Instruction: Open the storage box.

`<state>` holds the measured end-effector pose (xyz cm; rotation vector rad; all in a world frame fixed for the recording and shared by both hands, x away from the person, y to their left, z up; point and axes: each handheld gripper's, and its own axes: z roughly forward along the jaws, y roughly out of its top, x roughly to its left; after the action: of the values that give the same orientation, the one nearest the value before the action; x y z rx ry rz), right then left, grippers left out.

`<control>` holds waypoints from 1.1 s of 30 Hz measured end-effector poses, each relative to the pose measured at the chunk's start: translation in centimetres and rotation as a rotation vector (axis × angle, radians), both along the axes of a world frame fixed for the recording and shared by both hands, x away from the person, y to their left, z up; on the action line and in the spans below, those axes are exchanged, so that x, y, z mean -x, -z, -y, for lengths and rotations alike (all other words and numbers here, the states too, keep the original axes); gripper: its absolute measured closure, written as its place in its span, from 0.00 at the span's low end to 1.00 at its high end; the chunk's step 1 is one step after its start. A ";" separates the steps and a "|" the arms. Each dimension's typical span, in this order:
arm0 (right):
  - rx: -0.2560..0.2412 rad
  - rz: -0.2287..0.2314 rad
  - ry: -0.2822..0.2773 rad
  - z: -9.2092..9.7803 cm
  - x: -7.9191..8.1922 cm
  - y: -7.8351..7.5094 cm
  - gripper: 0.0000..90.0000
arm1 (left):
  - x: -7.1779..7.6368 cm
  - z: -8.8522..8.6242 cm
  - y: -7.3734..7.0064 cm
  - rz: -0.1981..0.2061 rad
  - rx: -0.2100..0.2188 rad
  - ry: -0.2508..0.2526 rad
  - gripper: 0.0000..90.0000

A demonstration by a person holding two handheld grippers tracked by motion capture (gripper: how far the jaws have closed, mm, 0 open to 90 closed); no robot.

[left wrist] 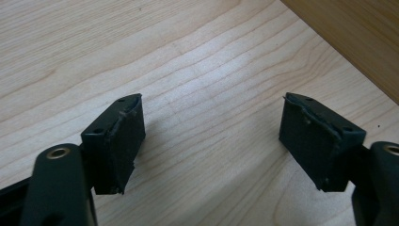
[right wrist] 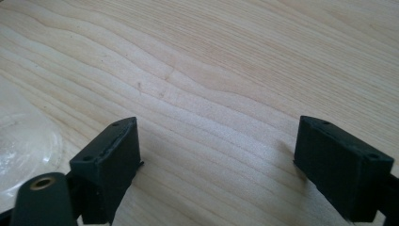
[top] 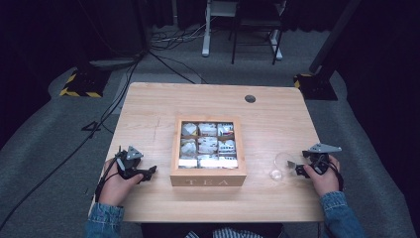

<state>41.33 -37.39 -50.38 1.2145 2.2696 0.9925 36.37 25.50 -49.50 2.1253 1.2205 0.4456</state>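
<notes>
On the table (top: 148,106), you are resting both grippers low, either side of the tea box (top: 208,149). Your left gripper (top: 148,173) and right gripper (top: 293,167) are both holding their jaws spread, gripping nothing. The glass (top: 281,165) is lying just beside the right one, so nothing looks started yet. Bare wood is leaving you room.

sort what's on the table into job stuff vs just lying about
Job things: wooden tea box with tea bags, clear glass lying beside the right gripper, left gripper.
Lying about: table's cable hole, floor cables, white desk legs.
</notes>
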 end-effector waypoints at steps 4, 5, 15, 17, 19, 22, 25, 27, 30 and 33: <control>0.000 0.000 -0.002 0.0 0.0 0.0 0.17 | 0.1 -0.1 -1.2 0.014 0.045 -0.005 0.28; 0.000 0.000 -0.003 0.0 0.0 0.0 0.17 | 0.2 -0.1 -1.5 0.019 0.053 -0.010 0.28; 0.000 0.000 -0.012 0.0 0.1 0.0 0.17 | 0.8 -0.1 -3.4 0.047 0.069 -0.005 0.28; -0.001 0.000 -0.011 0.0 0.1 0.0 0.17 | 1.0 -0.1 -3.8 0.054 0.080 -0.008 0.28; 0.000 0.000 -0.012 0.0 0.1 0.0 0.17 | 1.1 -0.2 -4.2 0.067 0.083 -0.015 0.28; 0.000 0.000 -0.013 0.0 0.1 0.0 0.17 | 1.3 -0.2 -4.5 0.073 0.088 -0.018 0.28; 0.000 0.000 -0.013 0.0 0.1 0.0 0.17 | 1.5 -0.1 -4.7 0.080 0.101 -0.016 0.28; 0.000 0.000 -0.013 0.0 0.1 0.0 0.17 | 1.6 -0.1 -5.0 0.083 0.101 0.003 0.28; 0.000 0.000 -0.013 0.0 0.1 0.0 0.17 | 2.0 0.2 -5.6 0.097 0.125 0.016 0.27; 0.000 0.000 -0.013 0.0 0.1 0.0 0.17 | 2.2 0.5 -5.9 0.102 0.127 0.028 0.27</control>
<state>41.20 -37.39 -50.39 1.2009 2.2803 0.9968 34.21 25.04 -43.60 1.9856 1.1298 0.4461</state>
